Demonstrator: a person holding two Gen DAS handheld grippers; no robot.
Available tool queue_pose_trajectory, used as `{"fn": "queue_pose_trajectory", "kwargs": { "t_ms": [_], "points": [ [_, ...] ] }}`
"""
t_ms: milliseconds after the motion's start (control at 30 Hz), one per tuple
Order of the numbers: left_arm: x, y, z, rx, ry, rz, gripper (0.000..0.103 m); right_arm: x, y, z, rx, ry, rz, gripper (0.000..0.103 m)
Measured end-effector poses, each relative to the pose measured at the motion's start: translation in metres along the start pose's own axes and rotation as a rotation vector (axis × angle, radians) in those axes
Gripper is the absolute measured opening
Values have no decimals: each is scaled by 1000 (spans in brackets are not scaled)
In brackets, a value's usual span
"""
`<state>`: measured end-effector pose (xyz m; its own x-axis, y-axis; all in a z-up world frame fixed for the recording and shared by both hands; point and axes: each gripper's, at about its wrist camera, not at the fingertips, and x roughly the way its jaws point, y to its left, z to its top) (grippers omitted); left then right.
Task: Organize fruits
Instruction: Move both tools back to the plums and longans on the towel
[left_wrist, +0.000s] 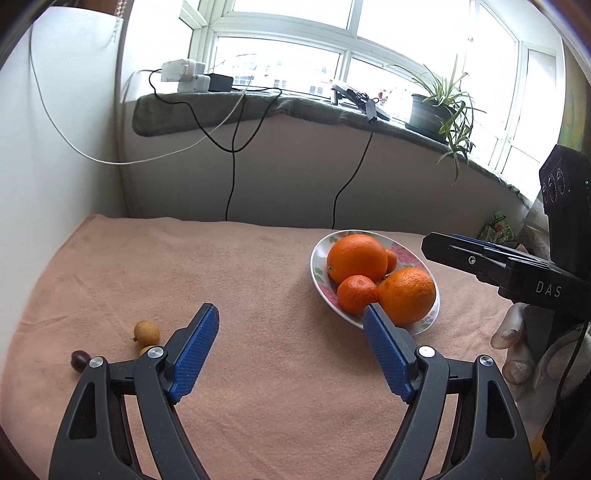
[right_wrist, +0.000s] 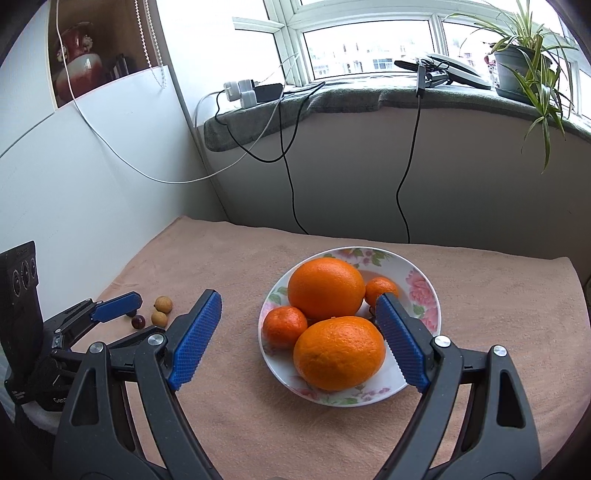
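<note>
My left gripper (left_wrist: 290, 325) and right gripper (right_wrist: 299, 314) both hold their jaws wide apart, empty. The flowered white plate (right_wrist: 424, 295) of oranges sits mid-counter; my right jaw hides part of the small far tangerine (right_wrist: 380, 288). Tiny fruits (right_wrist: 162, 304) lie near the left edge.

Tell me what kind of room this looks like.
Probably a home, a bay-window corner: a potted spider plant and chargers sit on the cloth-covered windowsill, and a floral plate of oranges rests on a towel-covered table.
</note>
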<state>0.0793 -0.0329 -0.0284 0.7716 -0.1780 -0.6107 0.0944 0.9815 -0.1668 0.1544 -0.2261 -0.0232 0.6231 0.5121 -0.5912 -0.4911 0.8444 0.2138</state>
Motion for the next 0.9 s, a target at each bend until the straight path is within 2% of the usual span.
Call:
{"fn": "queue_pose_trajectory", "kwargs": {
  "t_ms": [267, 433, 733, 900],
  "points": [
    [-16, 44, -17, -36, -2, 77, 81, 11, 36, -7, -38, -6, 60, 88],
    [-28, 85, -33, -114, -11, 118, 81, 22, 58, -12, -72, 6, 85, 88],
    [-38, 132, -58, -162, 34, 181, 80, 55, 102, -22, -157, 85, 153, 88],
    [-36, 152, -61, -203, 44, 181, 80, 74, 126, -29, -206, 121, 172, 88]
  ]
}}
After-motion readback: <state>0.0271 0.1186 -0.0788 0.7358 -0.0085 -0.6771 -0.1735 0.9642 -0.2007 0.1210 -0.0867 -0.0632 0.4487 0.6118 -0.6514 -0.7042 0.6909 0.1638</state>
